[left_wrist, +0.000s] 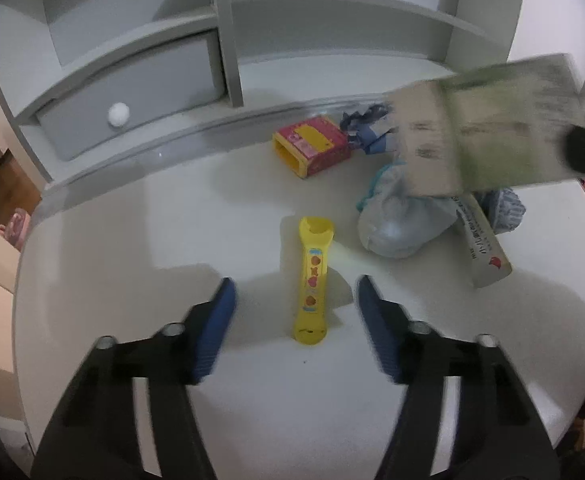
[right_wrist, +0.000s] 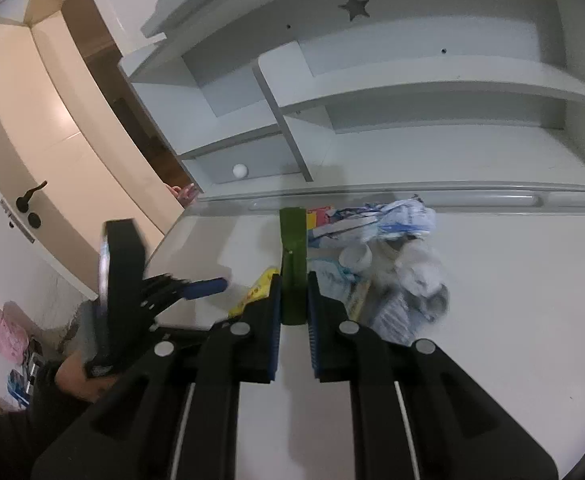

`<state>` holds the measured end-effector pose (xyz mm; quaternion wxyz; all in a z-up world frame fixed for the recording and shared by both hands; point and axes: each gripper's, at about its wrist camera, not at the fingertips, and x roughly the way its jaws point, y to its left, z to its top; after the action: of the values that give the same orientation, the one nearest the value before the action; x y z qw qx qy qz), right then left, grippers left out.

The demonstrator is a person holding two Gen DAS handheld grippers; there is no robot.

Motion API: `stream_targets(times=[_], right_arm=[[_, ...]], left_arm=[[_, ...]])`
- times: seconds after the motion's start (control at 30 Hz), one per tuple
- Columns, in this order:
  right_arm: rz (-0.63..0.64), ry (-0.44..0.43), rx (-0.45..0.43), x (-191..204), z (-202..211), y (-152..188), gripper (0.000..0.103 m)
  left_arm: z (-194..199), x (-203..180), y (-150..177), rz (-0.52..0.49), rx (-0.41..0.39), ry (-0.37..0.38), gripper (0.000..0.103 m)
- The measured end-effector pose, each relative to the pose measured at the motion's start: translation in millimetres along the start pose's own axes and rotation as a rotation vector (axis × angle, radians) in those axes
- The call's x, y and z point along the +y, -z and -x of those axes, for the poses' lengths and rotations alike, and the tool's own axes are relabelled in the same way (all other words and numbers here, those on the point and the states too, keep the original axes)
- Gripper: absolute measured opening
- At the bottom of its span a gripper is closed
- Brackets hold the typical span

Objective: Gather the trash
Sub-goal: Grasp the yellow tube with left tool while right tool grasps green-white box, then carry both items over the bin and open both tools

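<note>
Between the spread fingers of our left claw point(left_wrist: 295, 300) a yellow plastic wrapper point(left_wrist: 311, 285) is lying flat on the white counter point(left_wrist: 132, 220), its long axis running straight away from us. Our right claw point(right_wrist: 292, 300) is pinching a flat green carton point(right_wrist: 293, 264) above the crumpled trash.

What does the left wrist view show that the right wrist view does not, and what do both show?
Only the left wrist view: the open left claw above the whole yellow opener, the red box with its open end, and the broad face of the green carton.

Only the right wrist view: the right claw shut on that carton, seen edge-on, a door handle, and a star on the shelf back.

Both: the white desk, the drawer knob, and the crumpled wrappers.
</note>
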<state>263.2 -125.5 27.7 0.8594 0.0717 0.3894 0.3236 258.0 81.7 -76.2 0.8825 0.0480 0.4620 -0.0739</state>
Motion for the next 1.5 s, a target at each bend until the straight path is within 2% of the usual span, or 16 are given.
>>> stream_targets(times=[0.07,0.1,0.13,0.33,0.47,0.57,0.67,0.87,0.97,1.07,1.23,1.33,1.4,1.5], right_arm=[[0.004,0.011,-0.014,-3.3,17.6,7.8,0.012],[0.007,0.019,-0.020,-5.8,21.0,9.6,0.012],[0.011,0.031,-0.030,-8.3,29.5,14.4,0.012],[-0.007,0.149,-0.105,-42.9,111.7,61.8,0.012],[-0.080,0.271,-0.154,-79.5,175.9,106.8,0.012],[-0.150,0.361,-0.189,-104.4,224.4,144.3,0.012],[-0.259,0.475,-0.243,-135.3,285.4,196.2,0.012],[-0.477,0.665,-0.291,-189.4,366.9,298.5,0.012],[-0.599,0.729,-0.291,-215.0,393.1,353.4,0.012],[-0.704,0.782,-0.273,-235.9,408.3,405.4,0.012],[-0.857,0.814,-0.226,-265.5,415.7,484.2,0.012],[-0.937,0.813,-0.194,-280.9,410.7,521.5,0.012],[-0.989,0.804,-0.180,-288.1,406.4,543.1,0.012],[-1.049,0.786,-0.172,-293.6,404.2,570.8,0.012]], left_arm=[[0.0,-2.4,0.0,-0.016,-0.007,-0.008,0.045],[0.6,-3.0,-0.1,-0.015,-0.008,-0.013,0.032],[1.7,-2.7,-0.1,-0.013,-0.005,-0.014,0.014],[31.6,-14.5,8.1,0.002,-0.040,-0.012,0.012],[65.2,-50.1,12.1,-0.041,-0.106,0.034,0.012],[87.6,-109.4,15.3,-0.128,-0.150,0.126,0.012],[99.0,-170.7,13.6,-0.223,-0.169,0.218,0.012],[114.4,-331.8,22.1,-0.451,-0.183,0.469,0.012],[110.8,-416.3,38.9,-0.571,-0.146,0.611,0.012],[91.7,-502.8,67.3,-0.690,-0.048,0.742,0.012],[53.0,-599.5,118.5,-0.872,0.096,0.868,0.012],[23.4,-642.4,150.3,-0.978,0.161,0.874,0.012],[2.4,-664.6,167.4,-1.006,0.236,0.892,0.012],[-19.9,-687.0,189.6,-1.031,0.312,0.877,0.012]])
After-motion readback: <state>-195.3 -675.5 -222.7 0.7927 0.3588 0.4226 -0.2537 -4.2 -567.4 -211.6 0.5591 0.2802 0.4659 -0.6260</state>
